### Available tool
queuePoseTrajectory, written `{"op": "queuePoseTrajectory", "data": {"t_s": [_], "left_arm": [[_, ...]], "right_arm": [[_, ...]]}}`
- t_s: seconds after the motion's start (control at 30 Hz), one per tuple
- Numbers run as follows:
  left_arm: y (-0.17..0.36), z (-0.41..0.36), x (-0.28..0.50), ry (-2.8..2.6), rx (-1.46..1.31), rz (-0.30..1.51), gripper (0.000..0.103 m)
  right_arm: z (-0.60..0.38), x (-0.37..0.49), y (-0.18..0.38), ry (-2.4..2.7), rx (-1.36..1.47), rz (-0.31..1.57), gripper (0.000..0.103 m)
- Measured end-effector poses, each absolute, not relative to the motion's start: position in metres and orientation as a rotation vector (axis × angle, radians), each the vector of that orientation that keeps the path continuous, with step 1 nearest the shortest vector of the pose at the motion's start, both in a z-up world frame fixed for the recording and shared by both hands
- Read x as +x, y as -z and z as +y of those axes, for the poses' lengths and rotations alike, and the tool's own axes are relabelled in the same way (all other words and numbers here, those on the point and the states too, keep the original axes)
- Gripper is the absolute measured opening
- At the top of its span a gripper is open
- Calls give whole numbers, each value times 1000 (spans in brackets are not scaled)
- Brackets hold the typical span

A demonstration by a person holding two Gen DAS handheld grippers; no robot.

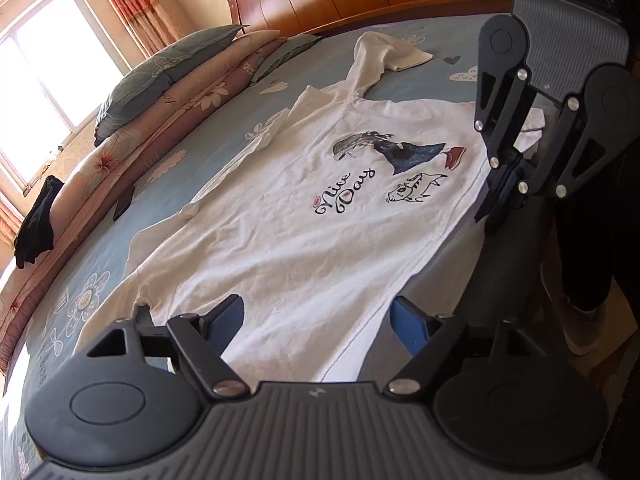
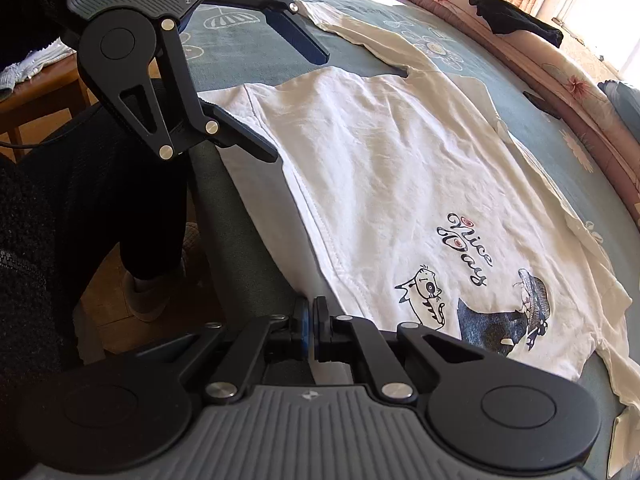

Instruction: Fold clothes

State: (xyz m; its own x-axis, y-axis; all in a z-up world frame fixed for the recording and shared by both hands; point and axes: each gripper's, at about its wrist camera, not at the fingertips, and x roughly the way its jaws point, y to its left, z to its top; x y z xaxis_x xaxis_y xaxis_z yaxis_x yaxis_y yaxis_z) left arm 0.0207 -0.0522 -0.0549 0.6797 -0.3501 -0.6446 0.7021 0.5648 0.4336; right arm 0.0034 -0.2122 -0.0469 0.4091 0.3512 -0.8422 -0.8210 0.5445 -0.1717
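I am looking over a white cotton T-shirt point(image 1: 304, 216) with a "Nice Day" cat-and-figure print, lying spread and wrinkled on the blue flower-patterned bedsheet point(image 1: 100, 256). My left gripper point(image 1: 316, 320) is hovering spread wide over its hem. My right gripper point(image 2: 309, 322) is pressing closed at the shirt's near edge; whether fabric is pinched I cannot tell.

White T-shirt point(image 1: 280, 232) with dark blue print, blue-grey bedsheet point(image 1: 120, 256) with white flowers, pink floral quilt point(image 1: 160, 120)
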Motion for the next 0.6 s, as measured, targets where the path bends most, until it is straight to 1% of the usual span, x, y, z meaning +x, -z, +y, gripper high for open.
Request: {"op": "queuePoseTrajectory", "data": {"t_s": [0.13, 0.3, 0.37, 0.43, 0.5, 0.6], "left_arm": [[56, -50, 22, 648, 731, 559, 81], [65, -45, 29, 621, 761, 613, 81], [64, -40, 32, 605, 763, 631, 81], [60, -35, 32, 596, 760, 637, 81], [56, -30, 33, 587, 757, 642, 81], [50, -23, 33, 574, 753, 651, 81]], "right_arm": [[-220, 10, 44, -829, -599, 913, 3], [-214, 16, 57, -813, -586, 970, 4], [-211, 16, 61, -816, -581, 983, 6], [-209, 12, 60, -827, -573, 993, 10], [-209, 9, 55, -859, -542, 1007, 11], [-211, 4, 42, -884, -504, 976, 11]]}}
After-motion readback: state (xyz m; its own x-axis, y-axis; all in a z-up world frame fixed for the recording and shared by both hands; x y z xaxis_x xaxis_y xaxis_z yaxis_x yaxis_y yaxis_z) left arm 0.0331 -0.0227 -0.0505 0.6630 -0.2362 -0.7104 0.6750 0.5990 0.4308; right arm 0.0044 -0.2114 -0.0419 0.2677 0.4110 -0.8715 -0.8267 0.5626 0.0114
